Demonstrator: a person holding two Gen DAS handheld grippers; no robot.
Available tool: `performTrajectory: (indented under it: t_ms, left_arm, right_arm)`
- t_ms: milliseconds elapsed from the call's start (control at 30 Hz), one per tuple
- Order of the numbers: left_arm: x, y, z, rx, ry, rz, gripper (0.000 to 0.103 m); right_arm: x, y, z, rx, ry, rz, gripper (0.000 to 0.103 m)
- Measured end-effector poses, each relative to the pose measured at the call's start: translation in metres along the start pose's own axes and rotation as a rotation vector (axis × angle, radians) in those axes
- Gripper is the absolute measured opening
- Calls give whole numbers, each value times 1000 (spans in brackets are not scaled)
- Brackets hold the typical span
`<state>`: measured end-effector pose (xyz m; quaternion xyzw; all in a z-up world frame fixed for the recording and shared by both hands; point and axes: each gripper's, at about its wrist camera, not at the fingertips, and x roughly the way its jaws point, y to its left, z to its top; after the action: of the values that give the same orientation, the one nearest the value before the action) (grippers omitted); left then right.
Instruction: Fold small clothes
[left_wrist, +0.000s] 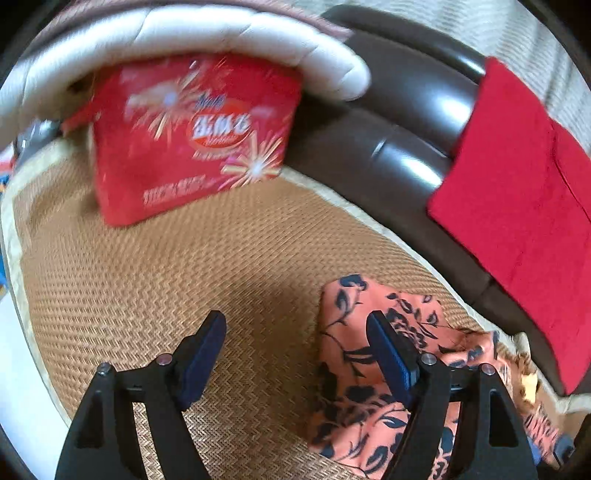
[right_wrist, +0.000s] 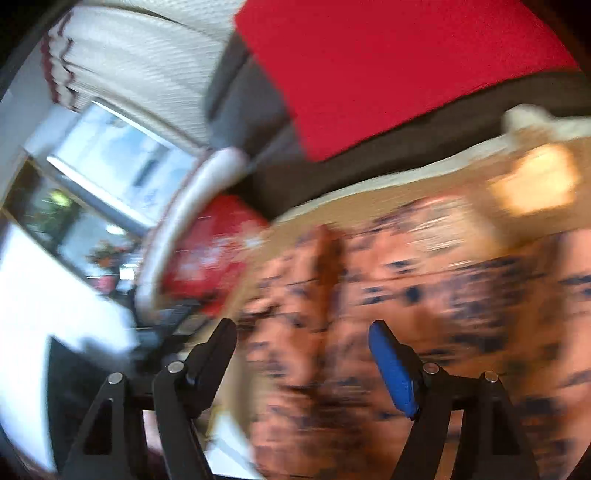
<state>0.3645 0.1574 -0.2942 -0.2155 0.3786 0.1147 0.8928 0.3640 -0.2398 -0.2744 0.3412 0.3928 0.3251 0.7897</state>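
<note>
A small salmon-orange garment with a dark blue flower print (left_wrist: 373, 376) lies rumpled on the woven mat (left_wrist: 229, 273), at the lower right of the left wrist view. My left gripper (left_wrist: 295, 334) stands open above the mat. Its right finger (left_wrist: 391, 354) overlaps the cloth's left part, and the gap between the pads is bare mat. In the right wrist view everything is motion-blurred. There the same printed garment (right_wrist: 388, 295) spreads across the mat, and my right gripper (right_wrist: 303, 343) is open over it with no cloth pinched between its pads.
A red printed bag (left_wrist: 192, 136) stands at the back of the mat under a white padded roll (left_wrist: 221, 40). A dark brown leather rail (left_wrist: 399, 125) curves along the right, with a red cloth (left_wrist: 517, 206) draped over it. A window (right_wrist: 110, 162) shows at the left.
</note>
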Motion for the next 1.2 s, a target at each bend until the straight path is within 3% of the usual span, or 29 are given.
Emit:
performTrajectory:
  t_ms: [167, 300, 433, 567, 800, 833, 900, 1033, 1100, 1200]
  left_arm:
    - [3, 2, 6, 25, -5, 82, 79]
    - [12, 11, 6, 15, 64, 89, 79]
    - [13, 22, 10, -37, 77, 63, 79]
    - [6, 20, 11, -22, 70, 56, 79]
    - [13, 25, 12, -50, 114, 36, 79]
    - [14, 24, 12, -52, 120, 35, 79]
    - [16, 23, 10, -53, 128, 32, 79]
    - [17, 24, 11, -59, 129, 24, 79]
    - [18, 24, 12, -57, 130, 27, 79]
    - [20, 25, 11, -56, 140, 24, 79]
  right_arm:
    - [62, 24, 5, 123, 38, 76, 72]
    - [112, 24, 17, 261, 66, 78, 68]
    - [148, 12, 24, 371, 83, -13, 65]
    - [163, -2, 26, 445, 49, -181, 65]
    - [177, -2, 37, 460, -60, -228, 63]
    - [180, 1, 40, 449, -71, -230, 60]
    - [190, 5, 46, 420, -84, -261, 37]
    - [199, 5, 54, 389, -76, -333, 34]
    - [206, 1, 56, 374, -70, -362, 10]
    - [209, 7, 59, 321, -81, -371, 6]
